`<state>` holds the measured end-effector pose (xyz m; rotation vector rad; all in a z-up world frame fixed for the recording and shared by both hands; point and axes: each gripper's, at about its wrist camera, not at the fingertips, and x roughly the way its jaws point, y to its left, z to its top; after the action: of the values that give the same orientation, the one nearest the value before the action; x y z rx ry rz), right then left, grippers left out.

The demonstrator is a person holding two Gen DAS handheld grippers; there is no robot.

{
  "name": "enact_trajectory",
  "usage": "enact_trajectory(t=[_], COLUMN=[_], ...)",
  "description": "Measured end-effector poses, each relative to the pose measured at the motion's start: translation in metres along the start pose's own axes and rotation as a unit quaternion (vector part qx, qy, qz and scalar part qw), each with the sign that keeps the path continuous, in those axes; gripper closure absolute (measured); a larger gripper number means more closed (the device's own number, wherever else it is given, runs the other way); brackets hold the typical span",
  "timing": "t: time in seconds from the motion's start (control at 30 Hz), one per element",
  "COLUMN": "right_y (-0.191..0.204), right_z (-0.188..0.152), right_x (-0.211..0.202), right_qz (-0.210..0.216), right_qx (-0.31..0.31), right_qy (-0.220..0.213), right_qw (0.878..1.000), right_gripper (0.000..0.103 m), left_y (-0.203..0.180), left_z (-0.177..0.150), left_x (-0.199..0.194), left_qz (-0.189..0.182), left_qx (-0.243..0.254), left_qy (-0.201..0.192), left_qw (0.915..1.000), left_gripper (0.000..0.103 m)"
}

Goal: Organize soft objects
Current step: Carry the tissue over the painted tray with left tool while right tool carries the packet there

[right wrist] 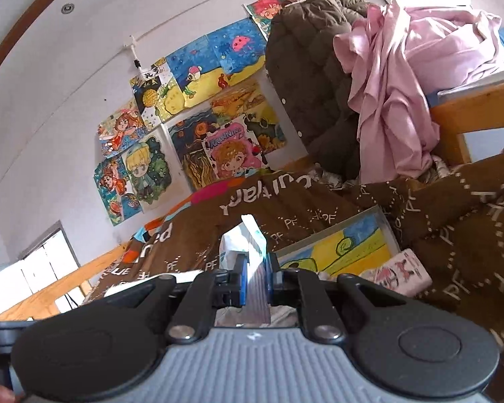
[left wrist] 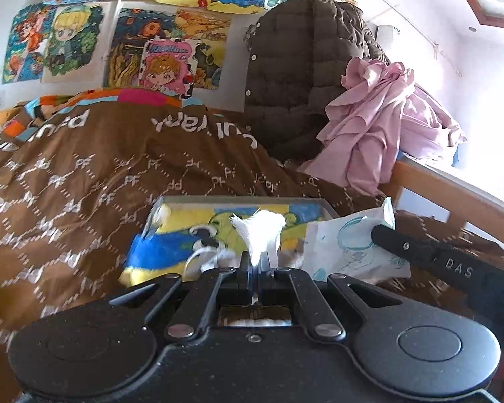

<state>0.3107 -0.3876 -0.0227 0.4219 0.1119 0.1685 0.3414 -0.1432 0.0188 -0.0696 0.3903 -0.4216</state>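
My left gripper is shut on a white tissue that sticks up in a crumpled tuft between its fingers. To its right lies a white tissue pack with blue drawings, and a black finger of my right gripper reaches onto its top edge. In the right wrist view my right gripper is shut on that tissue pack, which stands up between the blue pads. Both are over a framed yellow-and-blue picture that lies on a brown blanket.
A small pink packet lies beside the picture. A brown quilted jacket and a pink cloth hang at the back right over a wooden rail. Drawings cover the wall.
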Motion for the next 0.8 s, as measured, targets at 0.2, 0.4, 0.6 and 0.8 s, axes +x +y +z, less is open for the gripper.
enact_trajectory(t=[0.2, 0.4, 0.6, 0.8], right_y=[-0.025, -0.037, -0.042, -0.046], right_z=[-0.003, -0.005, -0.004, -0.003], right_x=[0.041, 0.061, 0.068, 0.071], right_qz=[-0.015, -0.038, -0.064, -0.078], right_qx=[-0.006, -0.023, -0.008, 0.003], right_qy=[-0.003, 0.014, 0.055, 0.074], right_qw=[1.000, 0.999, 0.996, 0.994], right_gripper=[0.091, 0.090, 0.088, 0.074], left_y=[0.002, 0.013, 0.030, 0.028], left_z=[0.006, -0.019, -0.025, -0.031], left_x=[0.068, 0.116, 0.134, 0.138], left_qz=[0.007, 0.020, 0.016, 0.015], left_qx=[0.000, -0.028, -0.068, -0.065], left_qy=[0.009, 0.054, 0.068, 0.077], left_qw=[0.9999, 0.9980, 0.9952, 0.9948], left_gripper=[0.101, 0.101, 0.101, 0.100])
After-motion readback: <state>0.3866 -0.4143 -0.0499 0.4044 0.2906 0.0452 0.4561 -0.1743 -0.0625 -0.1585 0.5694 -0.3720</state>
